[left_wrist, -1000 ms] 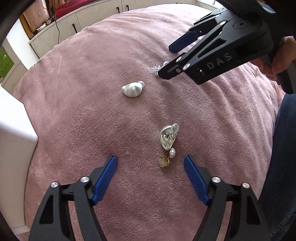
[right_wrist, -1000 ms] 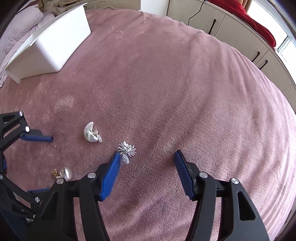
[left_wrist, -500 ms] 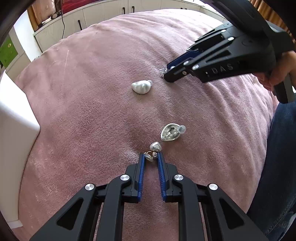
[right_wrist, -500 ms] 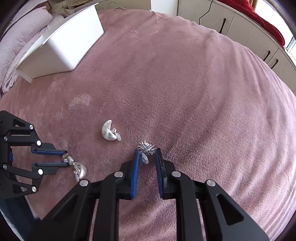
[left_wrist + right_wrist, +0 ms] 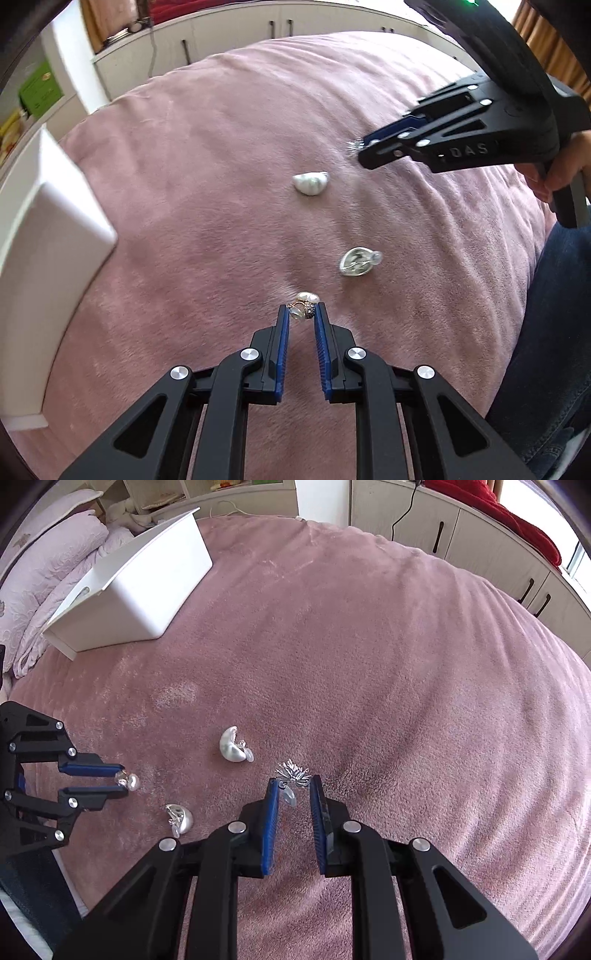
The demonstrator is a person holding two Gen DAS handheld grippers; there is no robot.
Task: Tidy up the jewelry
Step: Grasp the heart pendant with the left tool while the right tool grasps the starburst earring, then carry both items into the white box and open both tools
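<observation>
While the left tongs (image 5: 302, 314) pinch a pearl earring (image 5: 305, 305) at their blue pad tips, the right tongs (image 5: 293, 788) grip a spiky silver earring (image 5: 293, 770) the same way; both pairs are nearly closed, each with its earring caught between the tips. The pearl earring's long axis runs forward along the left fingers: its round white pearl points away from the camera, and a dark beaded ball and a gold-toned loop sit back between the pads. The spiky earring fans its thin metal prongs forward and sideways past the right tips, while its clear plastic back (image 5: 289, 797) hangs toward the camera in the gap.

Four earrings are in view. The two that no tongs touch are smooth, shiny silver domes on the blanket (image 5: 369, 664). One dome (image 5: 311, 182) lies with its rounded side up, its long axis across the left view. The other (image 5: 356, 261) lies hollow side up with its clear back pointing right, just beside the left tips.

The blanket is pink plush with a soft nap. One white plastic bin (image 5: 147, 587), rectangular with smooth walls, stands well apart from the earrings at the far left of the right view.
</observation>
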